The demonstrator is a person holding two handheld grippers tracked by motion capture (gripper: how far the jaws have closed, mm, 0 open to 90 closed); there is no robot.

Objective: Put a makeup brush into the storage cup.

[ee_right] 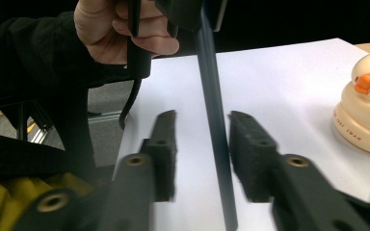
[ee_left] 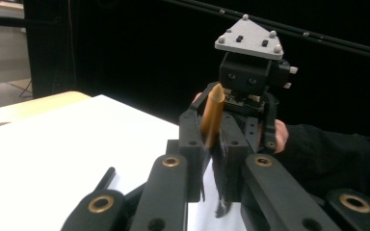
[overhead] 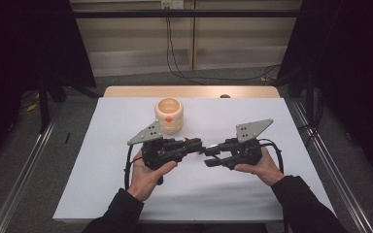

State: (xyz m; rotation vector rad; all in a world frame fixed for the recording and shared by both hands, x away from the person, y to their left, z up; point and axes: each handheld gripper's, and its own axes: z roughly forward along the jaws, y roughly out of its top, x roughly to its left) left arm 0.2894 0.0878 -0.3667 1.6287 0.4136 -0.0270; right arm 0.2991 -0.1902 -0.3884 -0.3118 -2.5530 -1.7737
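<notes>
Pen (ee_left: 211, 115) lengthwise toward right gripper (ee_left: 226, 144)

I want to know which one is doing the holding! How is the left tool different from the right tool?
The left tool is shut on the thin dark stick with the orange-brown end. The right tool is open, with the stick passing between its jaws. The cream duck-shaped cup stands nearer the left tool than the right tool. Both tools are black, carry a grey three-cornered plate and point at each other.
</notes>
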